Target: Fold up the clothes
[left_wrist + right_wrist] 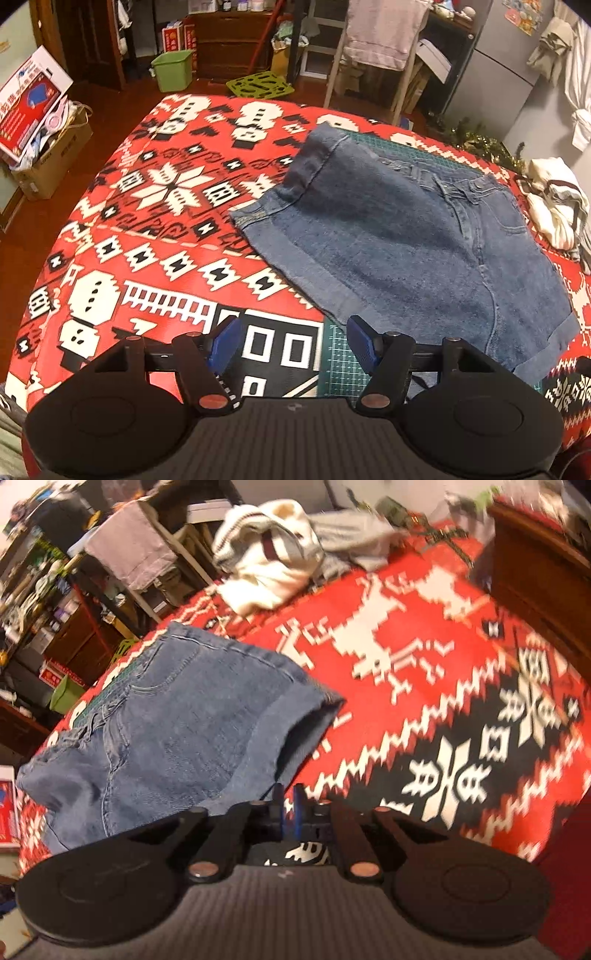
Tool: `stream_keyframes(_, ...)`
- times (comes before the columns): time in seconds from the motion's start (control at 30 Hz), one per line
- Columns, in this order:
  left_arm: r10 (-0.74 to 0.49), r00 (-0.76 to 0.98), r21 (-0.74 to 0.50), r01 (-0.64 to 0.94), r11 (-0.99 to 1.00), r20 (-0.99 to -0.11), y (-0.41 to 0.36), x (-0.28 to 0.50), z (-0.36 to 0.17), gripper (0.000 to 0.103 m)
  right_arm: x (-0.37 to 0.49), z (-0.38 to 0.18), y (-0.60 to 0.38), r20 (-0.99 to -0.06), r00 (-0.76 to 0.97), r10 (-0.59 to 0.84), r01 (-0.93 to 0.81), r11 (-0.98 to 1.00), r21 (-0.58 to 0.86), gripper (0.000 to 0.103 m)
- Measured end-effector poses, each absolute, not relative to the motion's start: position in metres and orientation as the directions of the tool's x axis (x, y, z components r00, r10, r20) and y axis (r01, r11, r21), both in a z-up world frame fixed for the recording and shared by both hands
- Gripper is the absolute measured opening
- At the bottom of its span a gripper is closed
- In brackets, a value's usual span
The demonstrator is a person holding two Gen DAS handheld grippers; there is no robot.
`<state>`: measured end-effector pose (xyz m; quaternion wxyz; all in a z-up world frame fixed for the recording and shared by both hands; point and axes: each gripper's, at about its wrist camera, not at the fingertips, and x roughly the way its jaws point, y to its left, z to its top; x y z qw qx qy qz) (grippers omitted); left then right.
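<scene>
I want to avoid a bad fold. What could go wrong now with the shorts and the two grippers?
The right gripper looks shut beside the denim shorts, apparently on nothing; lifting may leave the cuff behind. The left gripper is open over the green mat, so it may pinch the red tablecloth too.

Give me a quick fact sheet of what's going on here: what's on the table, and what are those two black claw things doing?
surface: table under a red patterned cloth
main garment: denim shorts, lying spread out, front up
under the shorts: green cutting mat, partly covered
other clothes: white sweater heaped at the table's far edge
left gripper: jaws wide apart, empty, just short of the shorts' hem
right gripper: jaws nearly together, nothing seen between them, beside a leg cuff
folding: not yet begun
</scene>
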<state>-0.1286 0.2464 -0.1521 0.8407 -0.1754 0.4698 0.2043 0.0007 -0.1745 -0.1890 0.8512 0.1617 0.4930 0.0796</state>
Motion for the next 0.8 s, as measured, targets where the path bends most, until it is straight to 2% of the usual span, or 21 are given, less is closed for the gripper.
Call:
stream_keyframes(0.07, 0.172, 0.472, -0.115, -0.519, 0.847, -0.865, 0.253, -0.13, -0.158, 0.057, -0.003, -0.183, -0.169, -0.813, 0.498, 0.3, -0.018, 0.942, 0.337, 0.012)
stream_keyframes(0.23, 0.111, 0.511, -0.218, -0.541, 0.812, -0.852, 0.273, -0.123, -0.172, 0.055, -0.014, -0.174, -0.154, -0.813, 0.487, 0.319, -0.076, 0.943, 0.325, 0.014)
stream_keyframes(0.4, 0.056, 0.552, -0.322, -0.562, 0.762, -0.832, 0.295, -0.111, -0.186, 0.046, -0.02, -0.168, -0.144, -0.813, 0.482, 0.328, -0.107, 0.942, 0.318, 0.018)
stream_keyframes(0.47, 0.078, 0.545, -0.302, -0.572, 0.762, -0.835, 0.301, -0.102, -0.19, 0.039, -0.021, -0.165, -0.142, -0.813, 0.48, 0.33, -0.116, 0.942, 0.315, 0.019)
stream_keyframes(0.6, 0.233, 0.519, -0.151, -0.593, 0.791, -0.822, 0.307, -0.086, -0.189, 0.038, -0.025, -0.16, -0.141, -0.811, 0.481, 0.332, -0.131, 0.942, 0.308, 0.021)
stream_keyframes(0.7, 0.243, 0.527, -0.153, -0.599, 0.786, -0.814, 0.325, -0.08, -0.194, 0.036, -0.029, -0.16, -0.141, -0.817, 0.475, 0.327, -0.134, 0.944, 0.3, 0.021)
stream_keyframes(0.77, 0.22, 0.536, -0.187, -0.603, 0.776, -0.815, 0.34, -0.075, -0.199, 0.024, -0.031, -0.16, -0.141, -0.821, 0.47, 0.323, -0.136, 0.946, 0.294, 0.021)
stream_keyframes(0.8, 0.205, 0.536, -0.201, -0.602, 0.773, -0.819, 0.345, -0.072, -0.201, 0.021, -0.032, -0.16, -0.14, -0.824, 0.467, 0.321, -0.137, 0.947, 0.291, 0.021)
